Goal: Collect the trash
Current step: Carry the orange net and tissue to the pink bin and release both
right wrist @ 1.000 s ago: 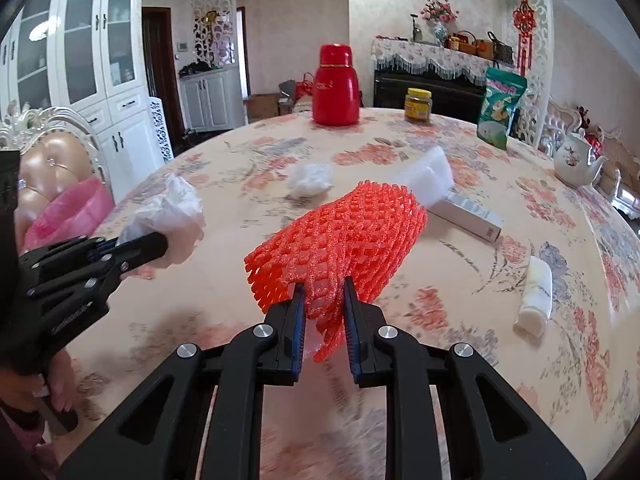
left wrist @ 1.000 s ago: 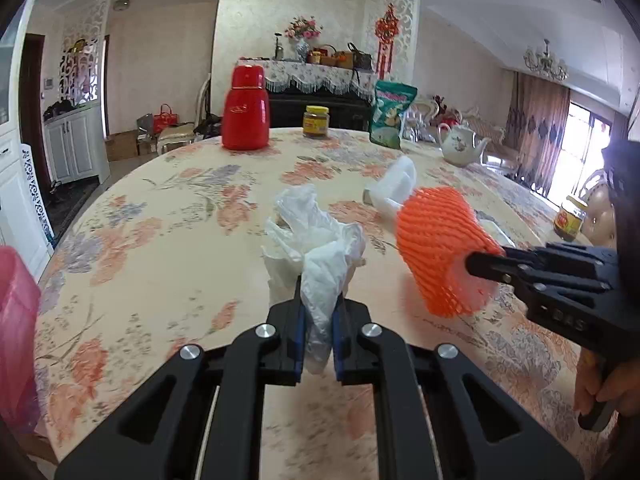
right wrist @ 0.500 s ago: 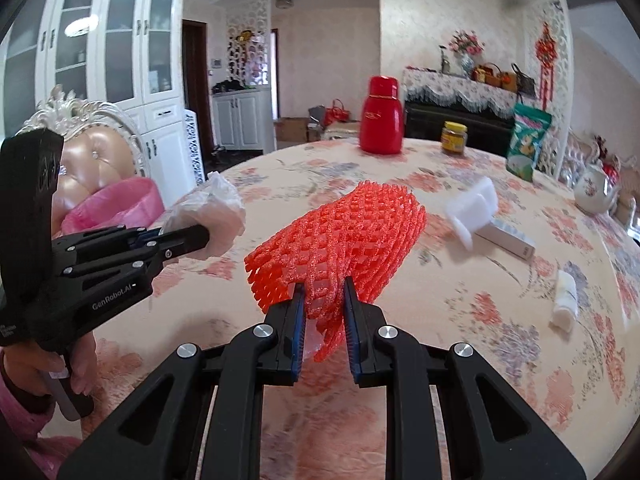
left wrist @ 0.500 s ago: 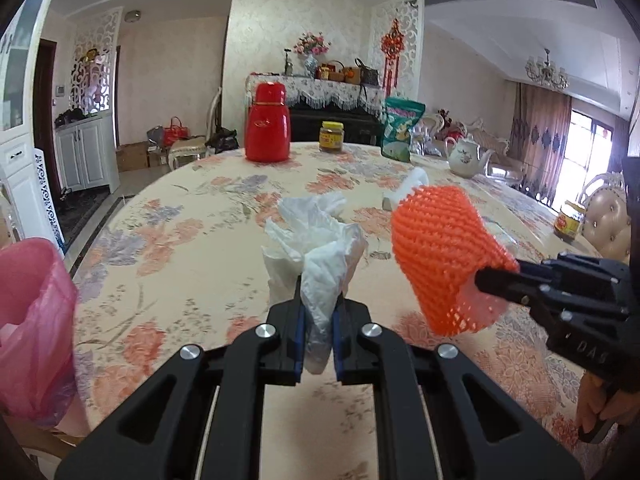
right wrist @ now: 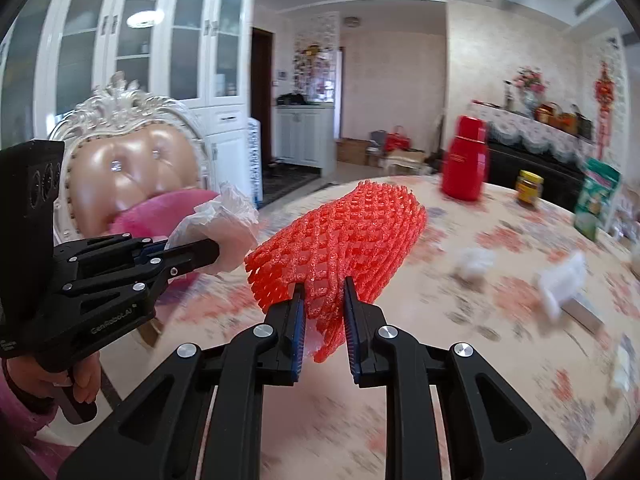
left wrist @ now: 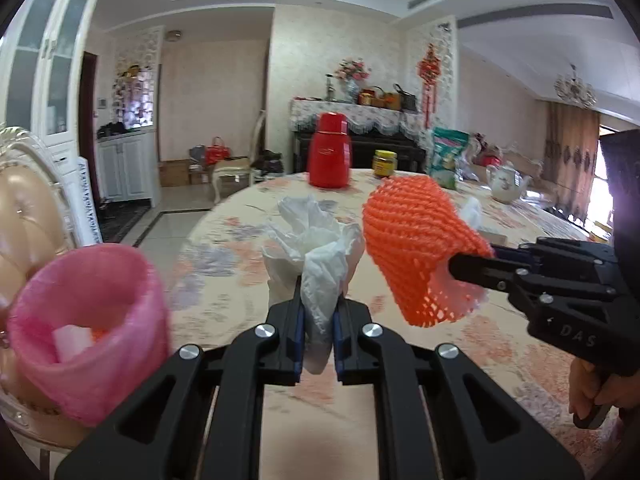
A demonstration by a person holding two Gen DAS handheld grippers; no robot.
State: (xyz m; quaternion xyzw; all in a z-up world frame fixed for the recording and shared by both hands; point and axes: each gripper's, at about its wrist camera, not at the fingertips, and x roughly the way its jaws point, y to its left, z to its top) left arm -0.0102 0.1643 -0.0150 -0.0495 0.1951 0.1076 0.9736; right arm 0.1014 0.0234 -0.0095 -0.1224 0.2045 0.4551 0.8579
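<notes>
My left gripper (left wrist: 318, 316) is shut on a crumpled white plastic wrapper (left wrist: 316, 240), held above the floral table. The same wrapper (right wrist: 218, 232) shows in the right wrist view at the tips of the left gripper (right wrist: 212, 248). My right gripper (right wrist: 324, 304) is shut on an orange foam fruit net (right wrist: 340, 236), which also appears at the right of the left wrist view as the net (left wrist: 412, 248) on the right gripper (left wrist: 456, 268). A bin with a pink liner (left wrist: 88, 320) sits at the lower left, beside the table edge, with white and orange scraps inside. The pink liner (right wrist: 160, 212) lies behind the left gripper.
On the table (left wrist: 240, 280) stand a red thermos (left wrist: 330, 156), a yellow-lidded jar (left wrist: 385, 163), a green snack bag (left wrist: 446, 152) and a teapot (left wrist: 506, 184). White tissues (right wrist: 474, 262) and a small box (right wrist: 582, 312) lie on the cloth. An ornate chair (right wrist: 128, 168) stands at the left.
Both grippers have swung left across the table with their loads still held. The pink-lined bin has come into view at the left, and the chair now shows behind it.
</notes>
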